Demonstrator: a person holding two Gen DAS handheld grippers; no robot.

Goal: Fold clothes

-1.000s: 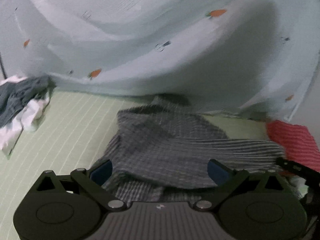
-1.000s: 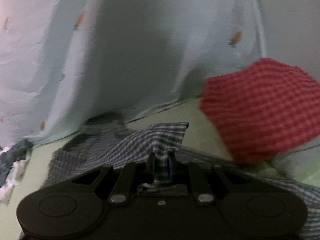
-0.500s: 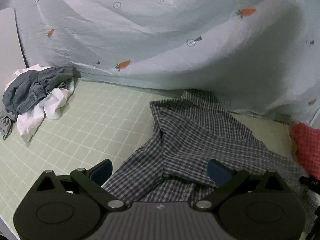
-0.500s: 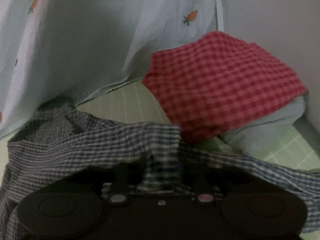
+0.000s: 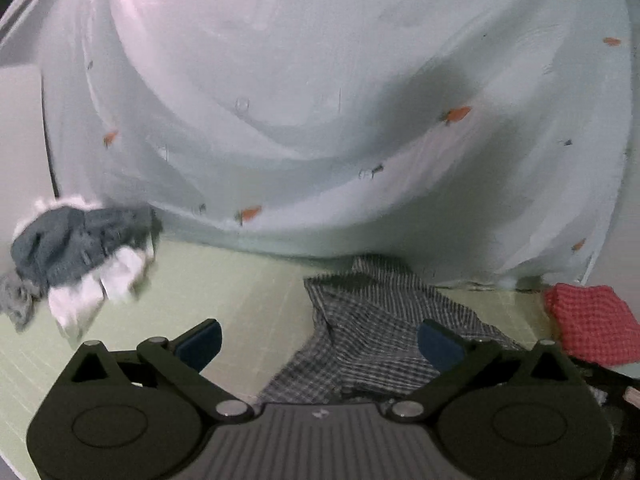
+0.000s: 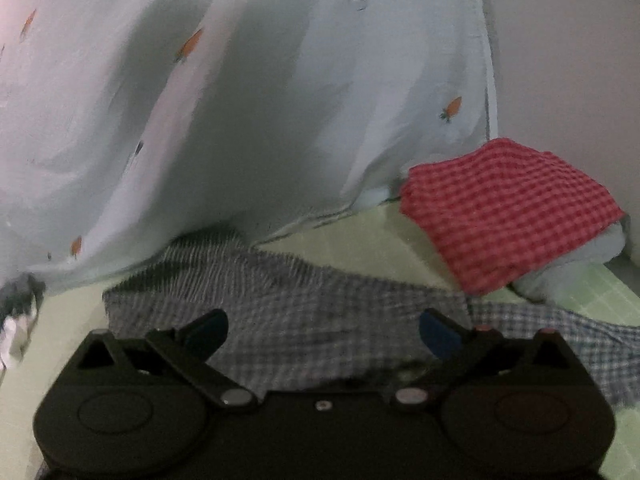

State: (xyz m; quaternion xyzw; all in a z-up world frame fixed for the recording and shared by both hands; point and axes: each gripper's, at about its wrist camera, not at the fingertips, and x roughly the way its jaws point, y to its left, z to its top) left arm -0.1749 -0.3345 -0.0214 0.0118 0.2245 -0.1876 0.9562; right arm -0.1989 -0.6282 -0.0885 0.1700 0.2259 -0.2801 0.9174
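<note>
A grey-and-white checked shirt [image 5: 380, 332] lies rumpled on the pale green gridded surface [image 5: 240, 288]; in the right wrist view the same checked shirt [image 6: 312, 320] spreads flat just ahead of the fingers. My left gripper [image 5: 320, 342] is open above the shirt's left edge, nothing between its blue pads. My right gripper [image 6: 324, 332] has its jaws opening wide over the shirt, the cloth lying below them and not pinched.
A light blue sheet with carrot prints [image 5: 320, 120] hangs across the back. A folded red checked cloth [image 6: 508, 212] rests on a pale blue folded item at the right. A heap of denim and white clothes [image 5: 76, 248] lies at the left.
My right gripper, shut on a fold of the checked shirt, has opened and let it drop flat. Both grippers have drawn back; the left view now shows more of the green surface.
</note>
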